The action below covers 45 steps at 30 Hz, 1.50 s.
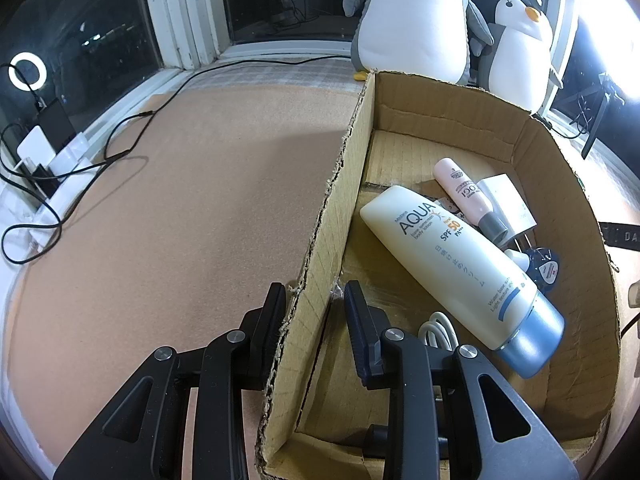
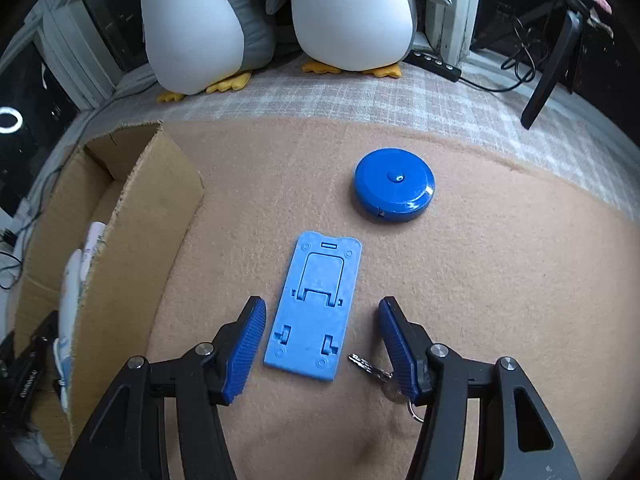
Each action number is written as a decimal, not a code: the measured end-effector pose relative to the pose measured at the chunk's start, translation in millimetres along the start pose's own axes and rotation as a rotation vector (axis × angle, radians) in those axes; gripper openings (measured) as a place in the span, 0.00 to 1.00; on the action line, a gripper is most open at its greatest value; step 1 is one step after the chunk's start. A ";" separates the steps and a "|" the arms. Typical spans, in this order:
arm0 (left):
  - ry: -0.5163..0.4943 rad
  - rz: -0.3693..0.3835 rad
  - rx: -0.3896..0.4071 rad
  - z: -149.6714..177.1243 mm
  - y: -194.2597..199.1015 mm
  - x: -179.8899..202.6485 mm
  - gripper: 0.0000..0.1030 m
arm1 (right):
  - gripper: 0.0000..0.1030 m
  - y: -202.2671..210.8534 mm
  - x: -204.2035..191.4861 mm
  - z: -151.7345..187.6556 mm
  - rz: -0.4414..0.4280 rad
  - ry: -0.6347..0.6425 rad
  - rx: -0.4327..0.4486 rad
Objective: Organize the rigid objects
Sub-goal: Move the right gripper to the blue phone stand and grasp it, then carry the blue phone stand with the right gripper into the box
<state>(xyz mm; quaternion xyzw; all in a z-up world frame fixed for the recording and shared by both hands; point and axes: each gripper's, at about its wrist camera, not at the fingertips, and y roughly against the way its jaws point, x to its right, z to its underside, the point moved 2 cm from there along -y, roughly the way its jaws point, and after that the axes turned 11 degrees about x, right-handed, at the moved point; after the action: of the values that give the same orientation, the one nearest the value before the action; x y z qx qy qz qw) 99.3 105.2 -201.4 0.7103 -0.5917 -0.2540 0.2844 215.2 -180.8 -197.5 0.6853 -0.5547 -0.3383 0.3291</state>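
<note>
Left wrist view: the left gripper is clamping the near wall of the brown cardboard box, steadying it.

Right wrist view: the right gripper, jaws apart, is straddling the light-blue plastic folding phone stand lying mid-mat beside the box. Pickup step; closing comes next.

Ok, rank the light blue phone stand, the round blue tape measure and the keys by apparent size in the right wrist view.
1. Light blue phone stand, though nearer the camera.
2. Round blue tape measure.
3. Keys, partly hidden.

Dark windows with white frames back a tan mat, ring light glowing.
</note>
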 end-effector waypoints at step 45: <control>0.007 0.002 0.002 0.7 0.2 0.2 0.28 | 0.32 69.6 -55.4 -10.9 -0.161 0.191 0.151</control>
<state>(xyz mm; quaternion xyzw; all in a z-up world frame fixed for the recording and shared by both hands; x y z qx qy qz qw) 98.7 104.9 -201.7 0.7110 -0.5916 -0.2506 0.2860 178.2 -137.3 -128.5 0.7795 -0.4880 -0.2541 0.2994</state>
